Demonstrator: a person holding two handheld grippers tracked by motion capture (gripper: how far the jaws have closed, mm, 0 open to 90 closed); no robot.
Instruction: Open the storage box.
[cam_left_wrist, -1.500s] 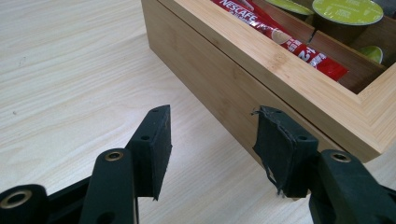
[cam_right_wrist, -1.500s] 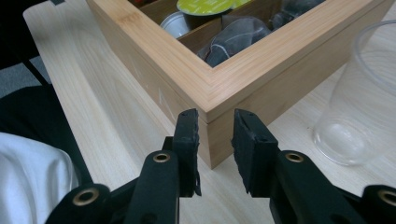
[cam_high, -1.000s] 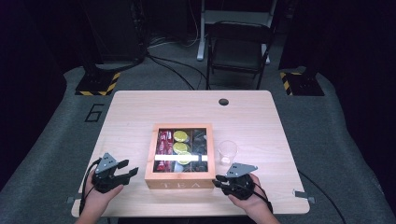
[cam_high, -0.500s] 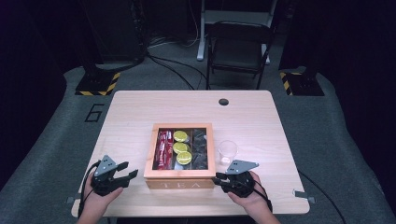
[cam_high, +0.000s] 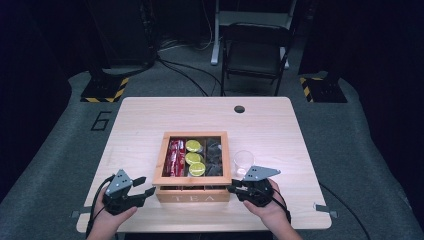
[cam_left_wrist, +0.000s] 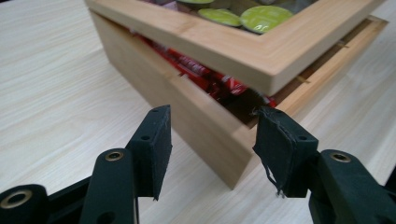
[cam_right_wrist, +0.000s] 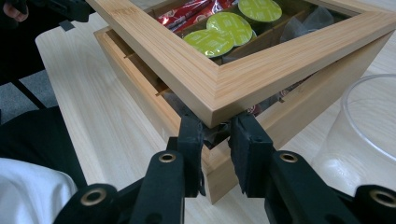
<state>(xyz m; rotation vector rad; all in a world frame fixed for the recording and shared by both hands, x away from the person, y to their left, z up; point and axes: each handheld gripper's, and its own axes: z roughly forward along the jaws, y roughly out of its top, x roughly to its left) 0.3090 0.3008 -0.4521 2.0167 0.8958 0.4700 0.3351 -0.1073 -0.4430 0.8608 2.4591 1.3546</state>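
**Wooden tea box with its lid lifted at one corner**

A wooden tea box (cam_high: 192, 192) sits near the front edge of a pale wood tabletop (cam_high: 150, 120), in the middle between the two hands. Its front wall carries the word TEA. The box's framed lid (cam_right_wrist: 210, 84) has a clear pane and is raised a little at the front, leaving a gap above the box wall. Through the pane show red packets (cam_high: 175, 156), round lime-green capsules (cam_high: 193, 157) and dark sachets (cam_high: 214, 157), each in its own compartment.

The right tongs (cam_right_wrist: 216, 140) are at the box's front right corner, closed on the lid's corner, one pad on each side of the wood. In the high view a hand holds them just right of the box.

The left tongs (cam_left_wrist: 212, 140) stand partly open at the box's front left corner. The corner of the box wall lies between the two pads, and neither pad presses on it.

A clear plastic cup (cam_high: 243, 161) stands upright just beside the box's right wall, behind the right tongs.
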